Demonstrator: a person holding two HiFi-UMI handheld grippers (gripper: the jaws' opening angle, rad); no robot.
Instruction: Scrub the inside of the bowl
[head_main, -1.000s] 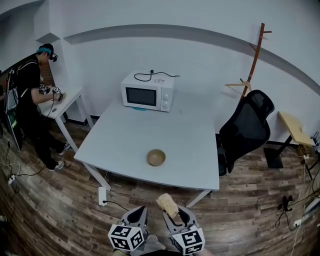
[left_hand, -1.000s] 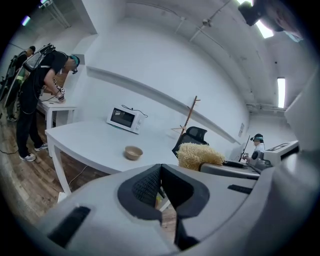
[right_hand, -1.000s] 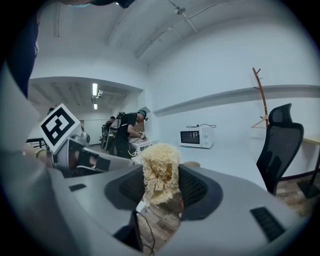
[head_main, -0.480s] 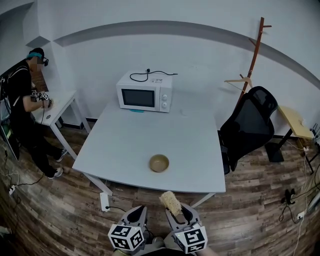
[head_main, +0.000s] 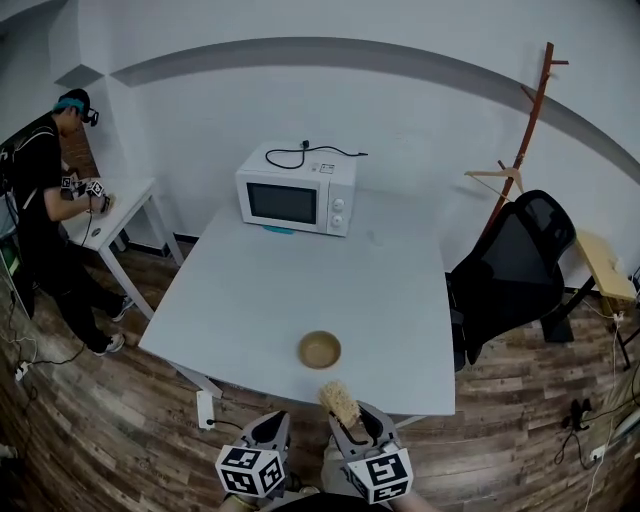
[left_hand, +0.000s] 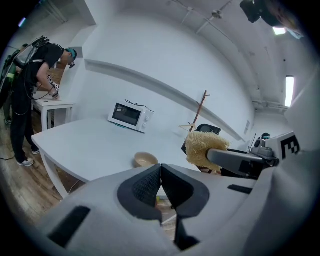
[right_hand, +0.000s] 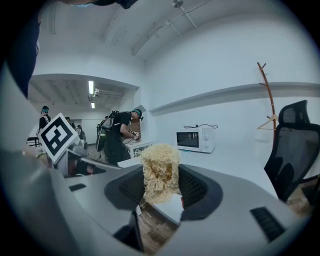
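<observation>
A small tan bowl (head_main: 320, 350) stands upright near the front edge of the pale table (head_main: 250, 290); it also shows in the left gripper view as the bowl (left_hand: 145, 159). My right gripper (head_main: 350, 425) hangs just off the table's front edge, shut on a straw-coloured scrub pad (head_main: 338, 402). That scrub pad (right_hand: 160, 172) sits clamped between the right gripper (right_hand: 161, 189) jaws. My left gripper (head_main: 272, 432) hovers beside it, over the floor, shut with nothing in it; its jaws meet at the left gripper (left_hand: 160, 182) tips.
A white microwave (head_main: 296, 189) with a loose cord sits at the table's back. A black office chair (head_main: 512, 270) and a wooden coat stand (head_main: 528, 120) are to the right. A person (head_main: 50, 200) works at a small white desk (head_main: 110, 215) on the left. Wood-plank floor surrounds the table.
The view has moved forward, so the table and bowl sit closer to both grippers. The scrub pad stays clamped in the right gripper. The left gripper stays shut.
</observation>
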